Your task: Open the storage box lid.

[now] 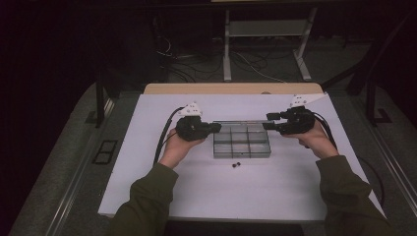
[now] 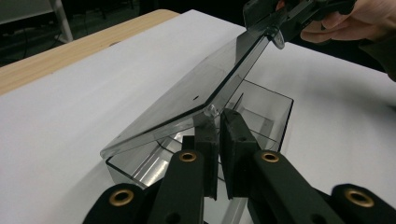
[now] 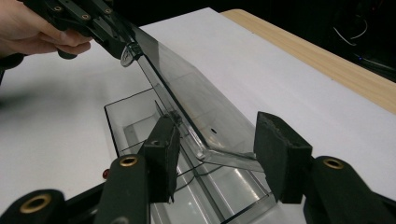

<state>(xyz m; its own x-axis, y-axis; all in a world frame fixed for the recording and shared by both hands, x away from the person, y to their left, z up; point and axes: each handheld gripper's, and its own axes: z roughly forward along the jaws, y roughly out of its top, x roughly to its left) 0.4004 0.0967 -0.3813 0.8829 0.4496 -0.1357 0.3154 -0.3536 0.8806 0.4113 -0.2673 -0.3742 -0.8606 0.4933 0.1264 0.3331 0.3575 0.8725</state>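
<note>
I hold a gripper in each hand, one at either end of a clear plastic box [image 1: 241,141] that sits near the middle of the white counter [image 1: 275,191]. My left gripper [image 2: 218,122] is nearly closed, its two black jaws pinching the near corner of the box's hinged lid [image 2: 196,95], and I judge that this hold is what keeps the lid tilted up instead of lying flat. In my left gripper view the lid slopes up and away toward the far end, where my right hand's gripper meets its raised edge. My right gripper [image 3: 219,144] stands wide open, its jaws well apart on either side of the lid's end [image 3: 187,100]; I cannot tell whether either pad touches the plastic, so I take it as bracketing the lid, not clamping it. Working from both ends makes sense to me: a thin, broad lid would twist if lifted by one corner alone. The box itself is smoky and see-through, a shallow rectangular tray split by thin walls into a grid of small compartments, which look empty from the high view. The lid is the same tinted plastic, flat and glossy, with a small dark hole near its middle. Two tiny dark things [image 1: 236,164] lie on the counter just in front of the box, apart from it; they are too small to name.
</note>
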